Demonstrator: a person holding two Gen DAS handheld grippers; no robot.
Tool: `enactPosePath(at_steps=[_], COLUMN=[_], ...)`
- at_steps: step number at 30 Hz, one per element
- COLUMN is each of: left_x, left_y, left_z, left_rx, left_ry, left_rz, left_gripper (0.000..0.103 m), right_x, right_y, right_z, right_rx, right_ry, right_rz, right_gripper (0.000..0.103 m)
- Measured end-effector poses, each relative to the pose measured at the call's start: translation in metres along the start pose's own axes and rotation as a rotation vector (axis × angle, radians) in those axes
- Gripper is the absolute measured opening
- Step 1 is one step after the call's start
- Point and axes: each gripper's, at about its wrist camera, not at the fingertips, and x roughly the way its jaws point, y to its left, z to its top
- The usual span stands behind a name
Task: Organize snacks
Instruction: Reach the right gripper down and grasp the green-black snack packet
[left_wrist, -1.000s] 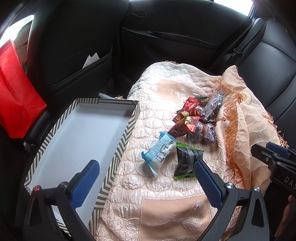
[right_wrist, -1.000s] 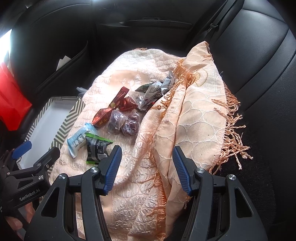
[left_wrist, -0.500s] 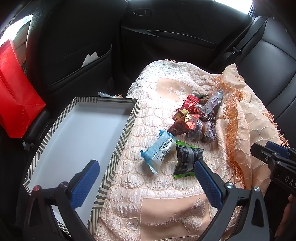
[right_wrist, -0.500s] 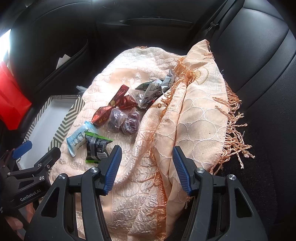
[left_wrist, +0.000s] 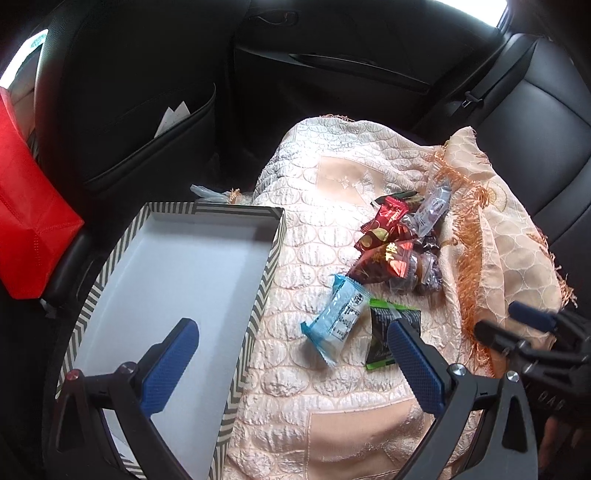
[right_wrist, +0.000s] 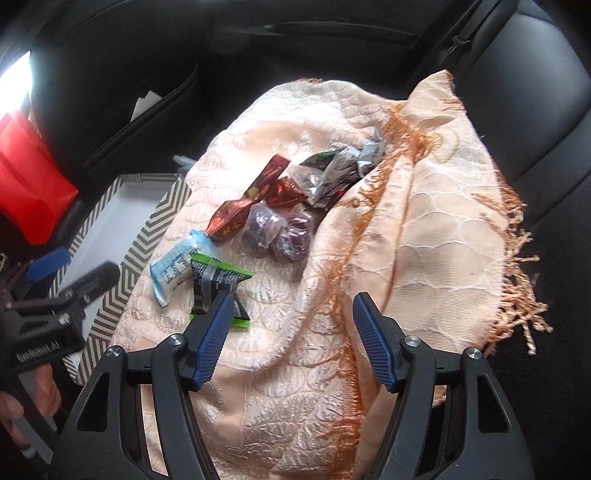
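Several wrapped snacks lie in a loose heap on a peach cloth over a car's back seat. Nearest are a light blue packet and a black-and-green packet; behind them lie red wrappers, dark purple candies and grey packets. A white box with a striped rim sits left of the cloth with nothing in it. My left gripper hangs open over the box edge and cloth. My right gripper is opening wider above the cloth, nothing between its fingers.
A red bag stands at the far left beside the front seat's back pocket. Black seat leather and the door panel surround the cloth. A fringed fold lies along the snacks' right side.
My right gripper's fingers have spread wider apart. The left gripper has shifted slightly, so the box and snacks sit a little differently in its view. The snacks have not moved.
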Motion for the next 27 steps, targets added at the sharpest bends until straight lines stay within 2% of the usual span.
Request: enactPosePath(at_steps=[6,12,18,24,27], left_x=[0.006,0.009,0.013,0.015,0.018], left_y=[0.005,0.023,0.035,0.032,0.034], left_z=[0.014,0.018,0.018,0.018,0.018], left_rx=[-0.014,-0.055,-0.079,-0.067,-0.078], left_ry=[0.007,0.017,0.027,0.028,0.037], left_rz=[0.004,0.023,0.034,0.035,0.038], left_gripper=[0.103,0.103,0.103,0.103,0.103], right_x=[0.032,0.055,0.077,0.084,0.078], right_y=[0.019,0.038,0.045,0.046,0.047], right_z=[-0.003,0.002,0.006,0.010,0.009], right_rx=[-0.037,-0.017,-0.001,0.054,0.053], right_ry=[0.095,0.125,0.160,0.197,0.177], right_rz=[0.026,0.063,0.030,0.105,0.126], right_gripper=[0.067,0.070,0.070,0.072,0.074])
